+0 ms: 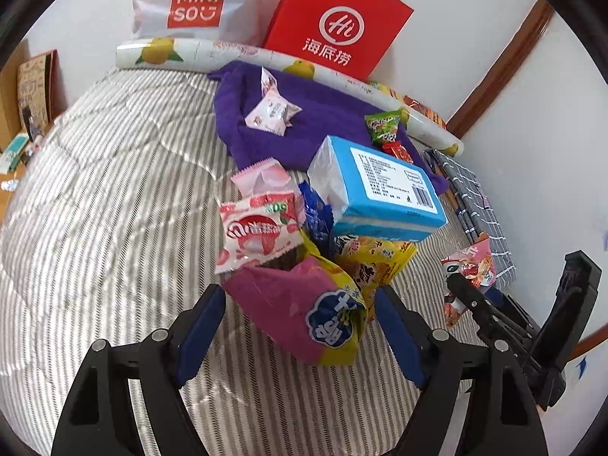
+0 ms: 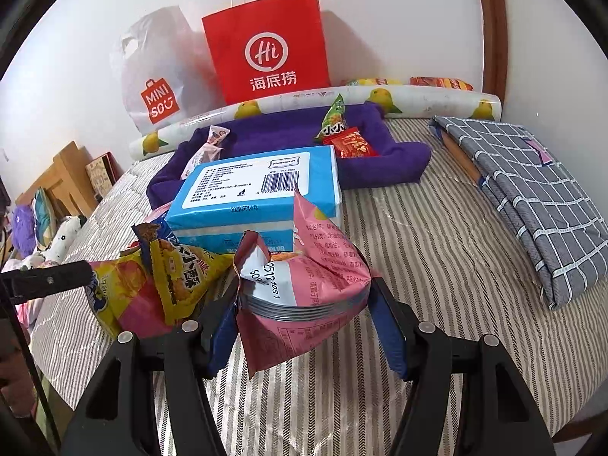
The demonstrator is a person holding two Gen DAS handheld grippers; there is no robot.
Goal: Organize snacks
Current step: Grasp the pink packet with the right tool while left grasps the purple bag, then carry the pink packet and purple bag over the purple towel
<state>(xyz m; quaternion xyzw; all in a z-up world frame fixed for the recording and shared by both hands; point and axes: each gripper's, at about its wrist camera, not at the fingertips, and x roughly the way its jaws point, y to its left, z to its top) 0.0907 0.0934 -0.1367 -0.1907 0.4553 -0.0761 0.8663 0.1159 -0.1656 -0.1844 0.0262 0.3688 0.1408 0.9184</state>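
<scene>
A heap of snack packets lies on a striped bed point(image 1: 114, 190). My left gripper point(image 1: 300, 315) is open, its fingers on either side of a pink and yellow chip bag point(image 1: 300, 304) that rests on the bed. Behind this bag are a strawberry packet point(image 1: 258, 231), a yellow chip bag point(image 1: 380, 258) and a blue tissue pack point(image 1: 380, 186). My right gripper point(image 2: 304, 304) is shut on a pink snack bag point(image 2: 304, 281), squeezing its sides and holding it off the bed. In the left wrist view this gripper point(image 1: 467, 285) shows at the right with the bag.
A purple towel point(image 2: 304, 133) holds a green packet point(image 2: 334, 117), a red packet point(image 2: 351, 146) and pink sweets point(image 1: 269, 112). A red paper bag point(image 2: 266, 45), a white plastic bag point(image 2: 159, 76) and a lemon-print roll point(image 2: 418, 98) line the wall. Folded grey checked cloth point(image 2: 532, 190) lies right.
</scene>
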